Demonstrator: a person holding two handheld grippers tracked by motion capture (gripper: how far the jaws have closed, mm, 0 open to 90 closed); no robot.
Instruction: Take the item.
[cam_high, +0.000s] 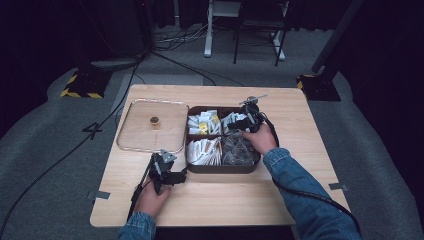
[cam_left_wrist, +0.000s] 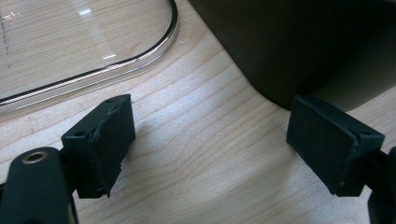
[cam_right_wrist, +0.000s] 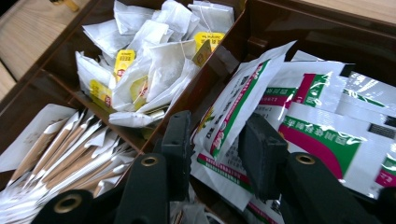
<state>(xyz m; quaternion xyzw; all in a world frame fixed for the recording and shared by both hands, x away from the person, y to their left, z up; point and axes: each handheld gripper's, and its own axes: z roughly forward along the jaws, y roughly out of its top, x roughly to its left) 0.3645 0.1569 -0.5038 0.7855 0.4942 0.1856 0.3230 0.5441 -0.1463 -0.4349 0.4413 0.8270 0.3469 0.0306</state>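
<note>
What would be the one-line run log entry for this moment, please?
right tongs: astride upright green-and-white sachet, not clamped | left tongs: open, over table, beside box | lid: off

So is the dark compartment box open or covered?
Open: the box shows its packets uncovered, and its clear lid lies flat on the table beside it.

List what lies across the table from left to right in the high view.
Clear lid with its small knob → left hand-held gripper → dark compartment box of sachets → right hand-held gripper over the box's far right compartment.
</note>
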